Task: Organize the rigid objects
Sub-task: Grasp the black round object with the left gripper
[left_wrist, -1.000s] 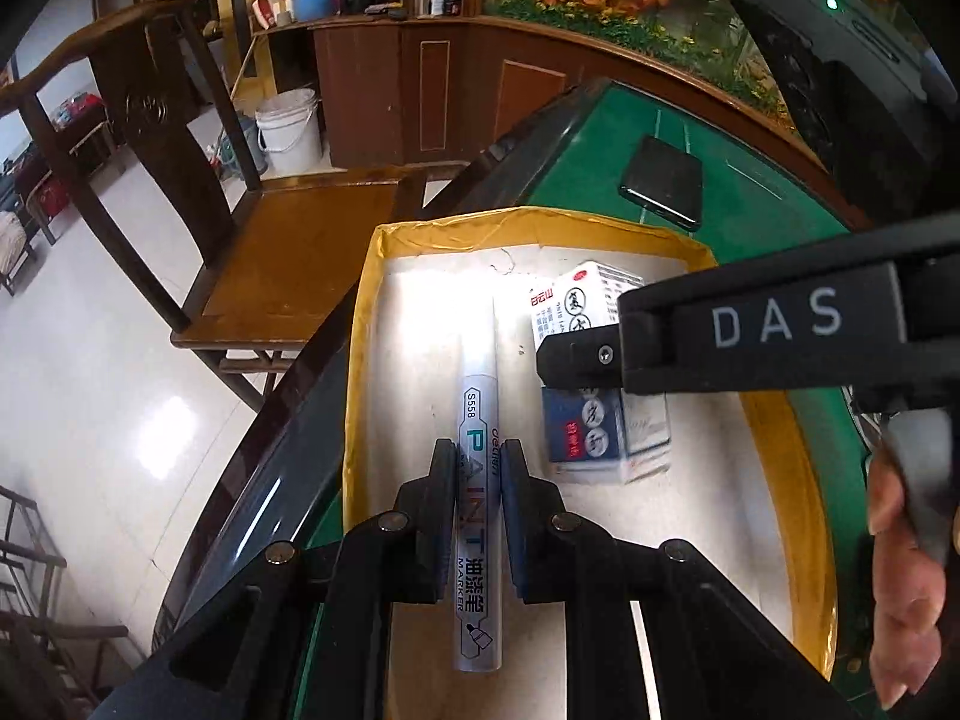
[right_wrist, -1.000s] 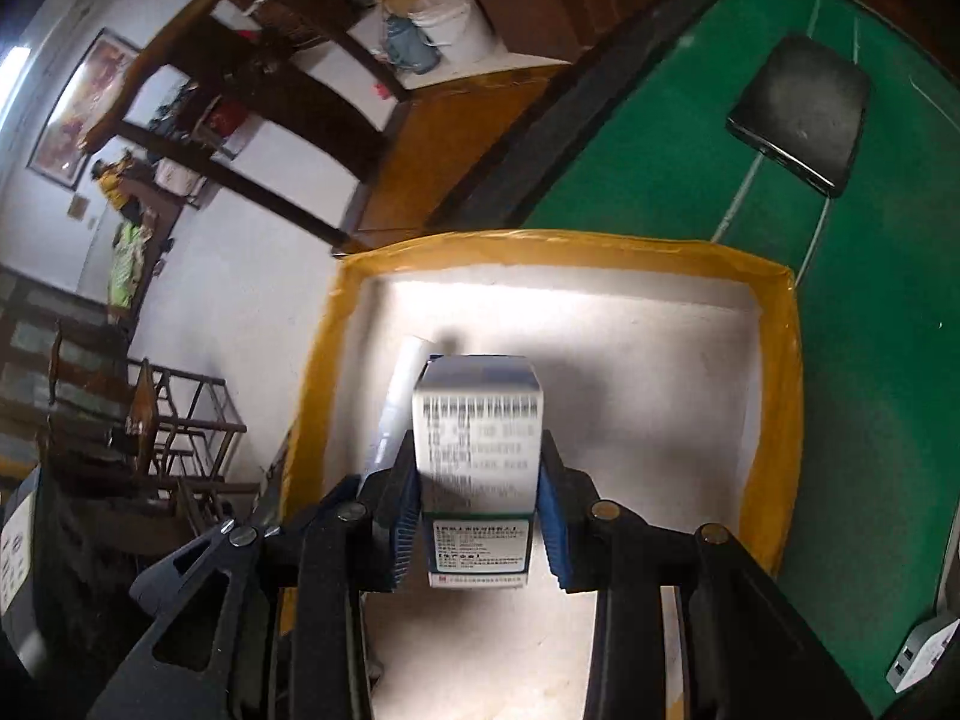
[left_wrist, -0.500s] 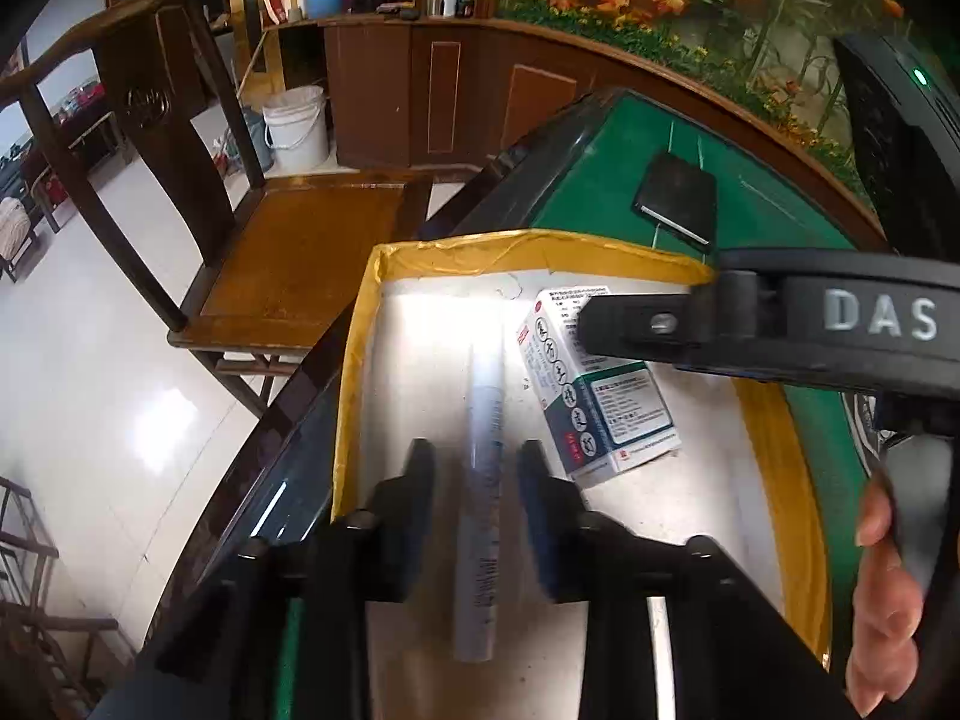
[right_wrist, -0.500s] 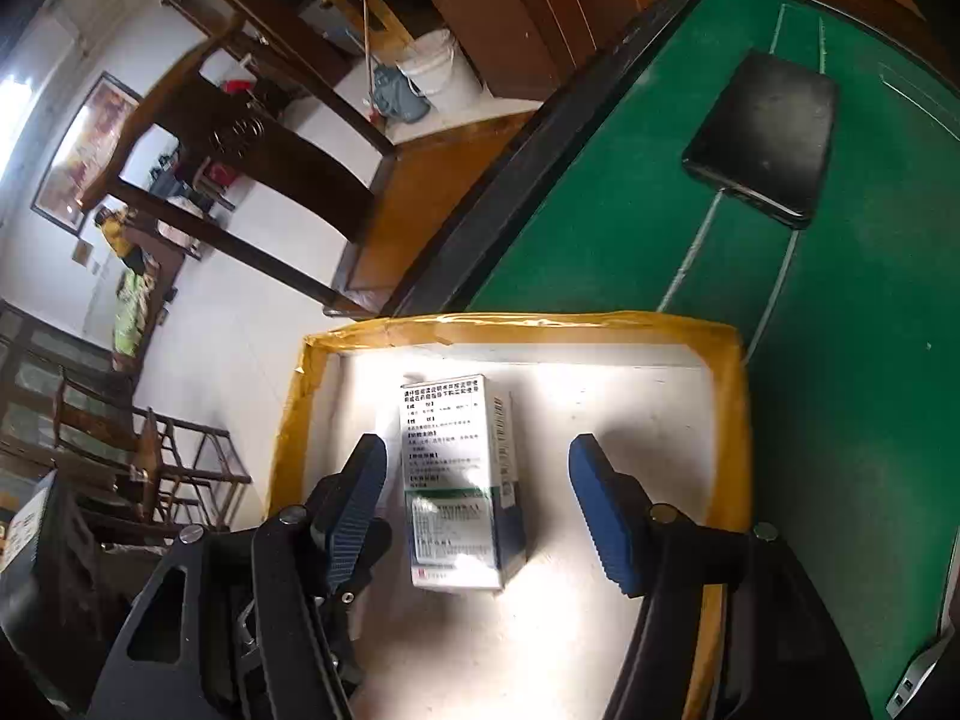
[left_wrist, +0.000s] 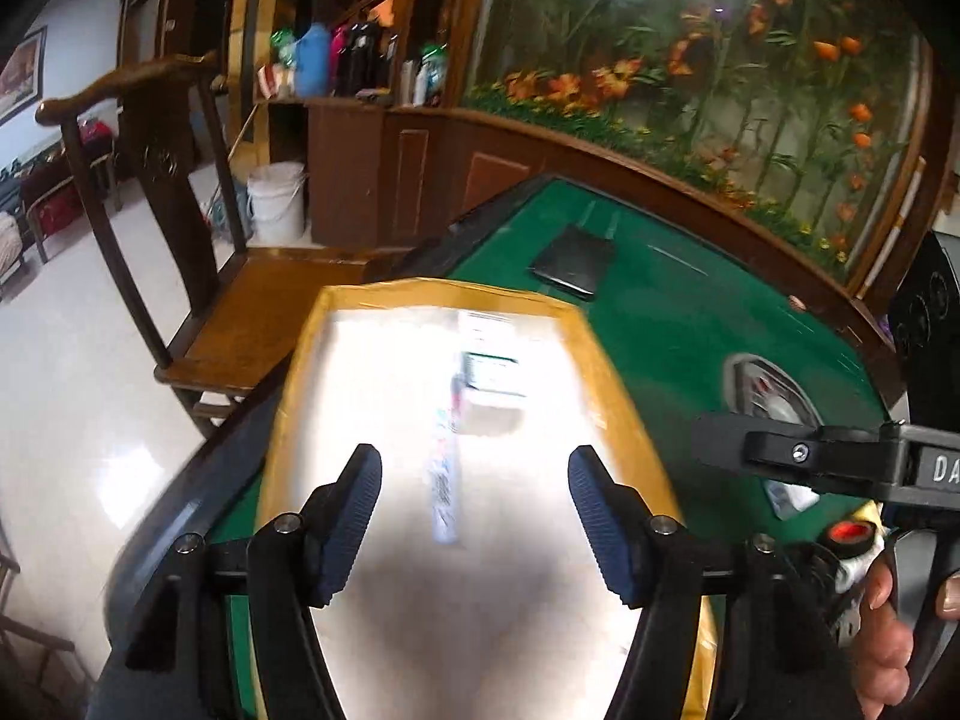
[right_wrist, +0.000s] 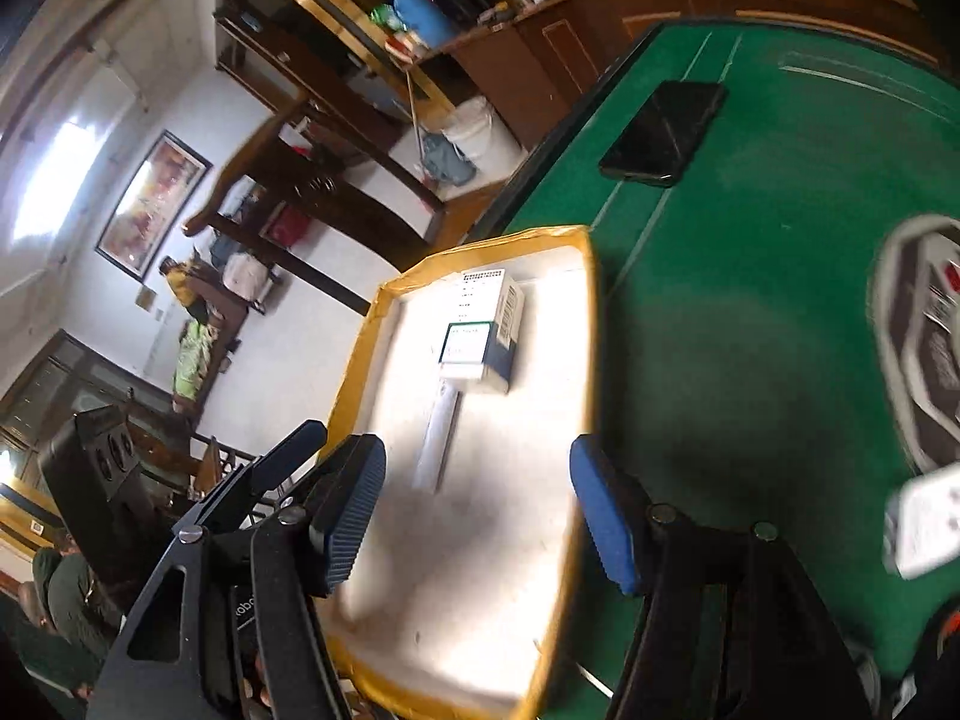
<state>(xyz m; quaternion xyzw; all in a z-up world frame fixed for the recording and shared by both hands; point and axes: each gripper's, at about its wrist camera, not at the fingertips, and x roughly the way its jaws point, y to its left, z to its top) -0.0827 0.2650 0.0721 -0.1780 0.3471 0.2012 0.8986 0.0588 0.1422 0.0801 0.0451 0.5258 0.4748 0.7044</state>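
Note:
A white paint marker (left_wrist: 444, 480) lies lengthwise in the yellow-rimmed white tray (left_wrist: 444, 291). A white and blue medicine box (left_wrist: 492, 372) lies flat just beyond it. My left gripper (left_wrist: 474, 480) hovers above the near half of the tray; its jaws are opening, with nothing between the pads. The right wrist view shows the same box (right_wrist: 480, 330) and marker (right_wrist: 438, 444) in the tray (right_wrist: 360, 372). My right gripper (right_wrist: 474, 480) hangs over the tray's near right rim, its jaws opening and free of both items.
On the green table (left_wrist: 690, 312) a black phone (left_wrist: 573, 261) lies beyond the tray. A round grey holder (left_wrist: 768, 390) sits to the right, with a red-centred roll (left_wrist: 846, 534) near the hand. A wooden chair (left_wrist: 180, 228) stands left of the table.
Both grippers have let go: the left released the marker, the right the box. Both pulled back and up from the tray. Marker and box now lie loose inside it.

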